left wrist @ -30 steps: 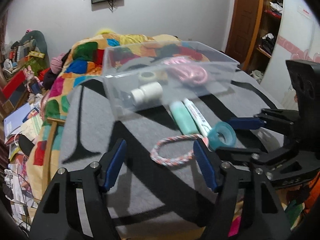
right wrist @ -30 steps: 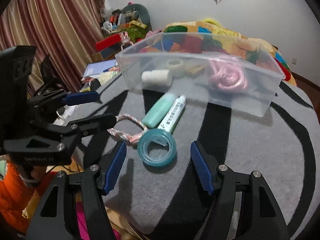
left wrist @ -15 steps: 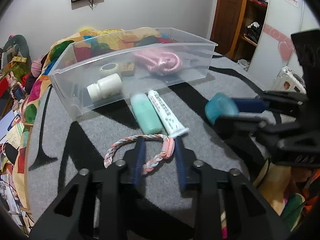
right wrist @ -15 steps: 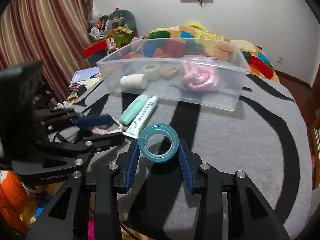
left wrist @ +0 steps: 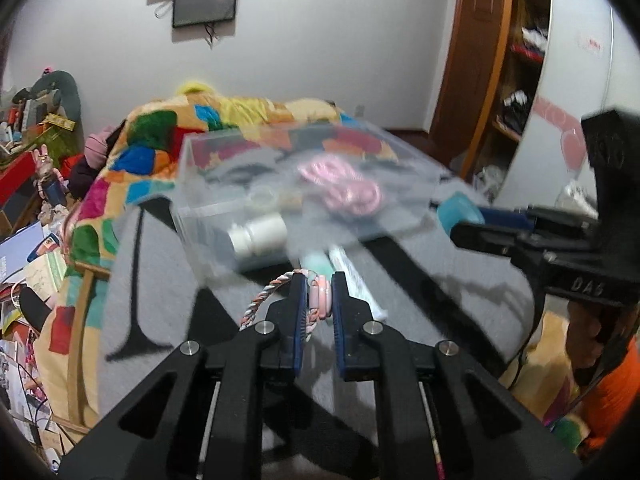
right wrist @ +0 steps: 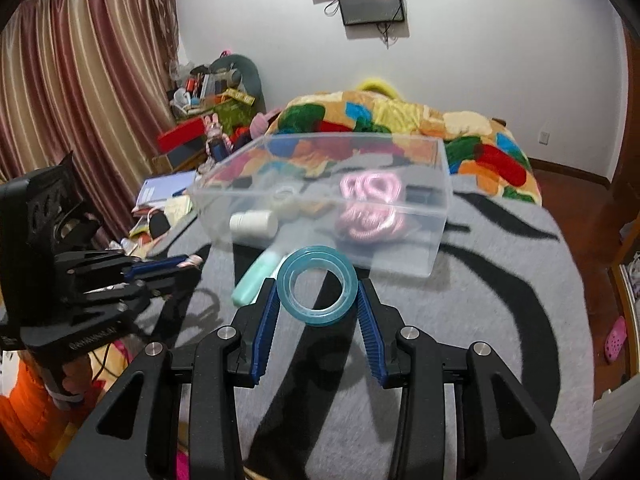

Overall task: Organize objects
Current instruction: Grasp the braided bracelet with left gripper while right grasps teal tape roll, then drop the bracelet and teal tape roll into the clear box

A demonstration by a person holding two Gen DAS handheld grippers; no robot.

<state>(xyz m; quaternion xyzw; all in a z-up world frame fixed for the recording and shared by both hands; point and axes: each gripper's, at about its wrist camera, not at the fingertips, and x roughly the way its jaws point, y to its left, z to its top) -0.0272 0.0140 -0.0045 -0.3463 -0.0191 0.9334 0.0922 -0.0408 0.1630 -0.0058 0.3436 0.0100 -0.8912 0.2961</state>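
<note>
Since half a second ago, left view: the left gripper has lifted the braided pink-and-white rope loop, clamped, toward the clear plastic bin straight ahead. Right view: the right gripper pinches the translucent teal tape ring, airborne; the bin lies just beyond it, nearer this hand.

Left gripper clamped on braided rope loop, right gripper pinching teal tape ring, both raised above the surface.

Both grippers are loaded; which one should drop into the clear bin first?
Right, probably. Its gripper holds the teal tape roll just before the clear bin wall. The left gripper, clamping the braided rope loop, sits farther back.
</note>
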